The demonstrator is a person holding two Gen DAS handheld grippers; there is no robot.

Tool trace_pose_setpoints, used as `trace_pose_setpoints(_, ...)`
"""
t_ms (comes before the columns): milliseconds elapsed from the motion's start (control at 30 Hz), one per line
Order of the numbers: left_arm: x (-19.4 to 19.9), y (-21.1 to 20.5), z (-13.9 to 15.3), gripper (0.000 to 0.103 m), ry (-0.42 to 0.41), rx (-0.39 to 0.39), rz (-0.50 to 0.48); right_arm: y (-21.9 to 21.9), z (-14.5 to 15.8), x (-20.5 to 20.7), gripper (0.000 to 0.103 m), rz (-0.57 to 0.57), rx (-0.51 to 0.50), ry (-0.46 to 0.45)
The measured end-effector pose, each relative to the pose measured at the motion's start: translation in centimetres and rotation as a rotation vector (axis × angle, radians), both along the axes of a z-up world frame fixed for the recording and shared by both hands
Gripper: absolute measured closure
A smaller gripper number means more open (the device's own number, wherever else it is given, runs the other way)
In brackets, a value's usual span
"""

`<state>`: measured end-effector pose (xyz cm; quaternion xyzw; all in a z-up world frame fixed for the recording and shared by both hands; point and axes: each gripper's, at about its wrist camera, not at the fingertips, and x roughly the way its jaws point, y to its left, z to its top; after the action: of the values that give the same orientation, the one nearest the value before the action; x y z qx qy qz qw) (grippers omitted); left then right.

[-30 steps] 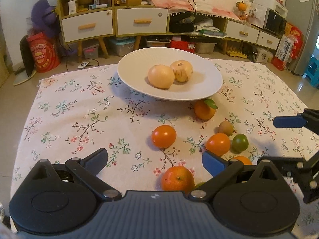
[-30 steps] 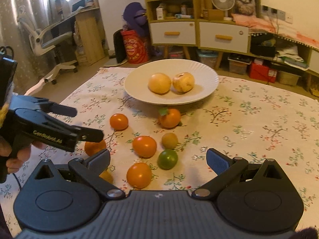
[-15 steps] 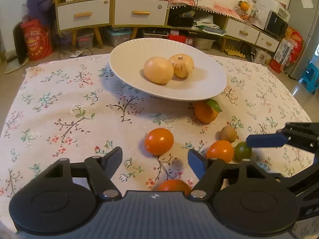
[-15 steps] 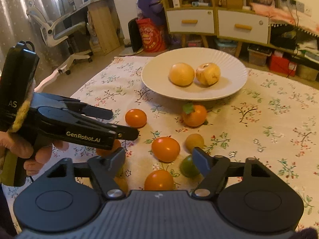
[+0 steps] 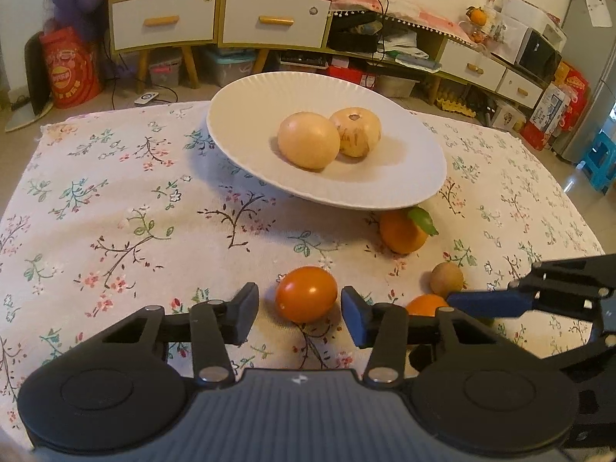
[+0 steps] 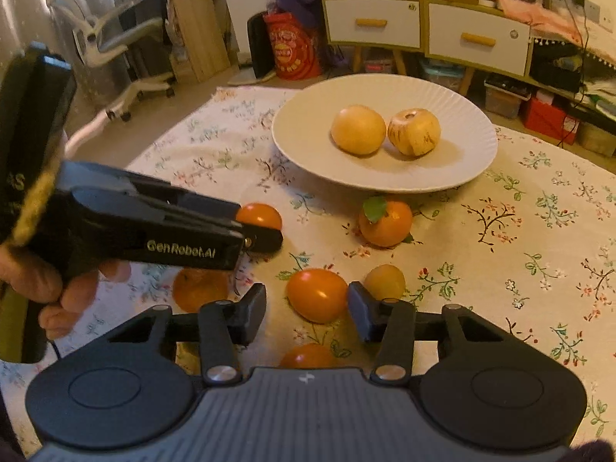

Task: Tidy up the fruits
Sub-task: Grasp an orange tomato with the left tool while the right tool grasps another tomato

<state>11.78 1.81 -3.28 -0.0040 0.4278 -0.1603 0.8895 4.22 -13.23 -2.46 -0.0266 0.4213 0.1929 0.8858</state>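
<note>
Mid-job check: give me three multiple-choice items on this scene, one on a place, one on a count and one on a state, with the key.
1. Where does the leafed orange lie relative to the plate?
A. On it
B. On the cloth, by its near rim
C. Behind it

2. How many pale fruits are on the plate?
A. Two
B. One
C. Four

3. How are the cabinet's two white drawers?
A. Both pulled out
B. One pulled out
C. Both shut

Key:
1 B: it sits on the cloth, partly under the rim's overhang.
2 A: two lie side by side.
3 C: both fronts sit flush.
</note>
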Motion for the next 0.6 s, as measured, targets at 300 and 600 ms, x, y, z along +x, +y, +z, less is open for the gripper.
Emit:
trace_pose_setpoints(300, 0.43, -0.30, -0.04, 0.083, -0.005, 0.007, -0.006, 0.31, -0.17, 0.35, 0.065, -0.026, 0.005, 0.020)
trace_pose_setpoints(600, 0.49, -0.33, 0.12, 0.090, 0.014, 0.012, -0.006, 0.67, -0.25, 0.56, 0.068, -0.023, -0.003, 0.024)
